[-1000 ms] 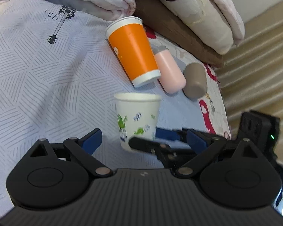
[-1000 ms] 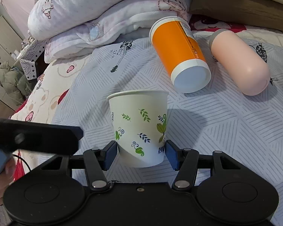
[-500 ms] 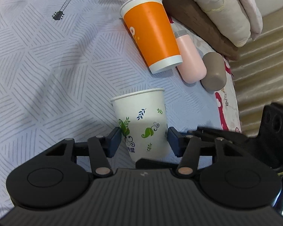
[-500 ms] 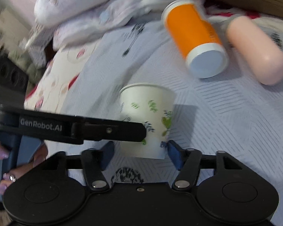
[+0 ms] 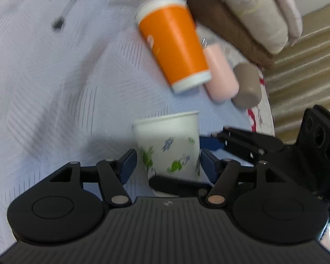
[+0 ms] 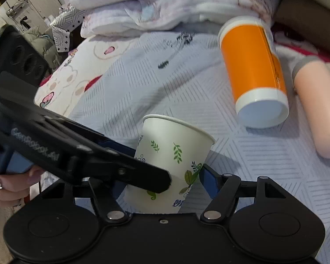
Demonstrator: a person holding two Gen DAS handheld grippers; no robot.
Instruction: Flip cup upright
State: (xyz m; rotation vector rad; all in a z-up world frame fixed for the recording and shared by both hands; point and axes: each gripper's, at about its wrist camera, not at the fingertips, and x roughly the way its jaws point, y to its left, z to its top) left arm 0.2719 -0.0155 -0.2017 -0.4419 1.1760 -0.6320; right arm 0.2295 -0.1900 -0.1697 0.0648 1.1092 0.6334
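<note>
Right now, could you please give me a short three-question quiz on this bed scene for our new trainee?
1. True or false: the leaf-print paper cup stands mouth up.
2. Which lies nearest the orange cup? A) pink bottle B) brown cup C) folded blankets
3. Fill in: both the left gripper and the right gripper straddle the paper cup with jaws ____.

Key: 1 true; 2 A; 3 open, though whether any pad touches the cup is unclear.
</note>
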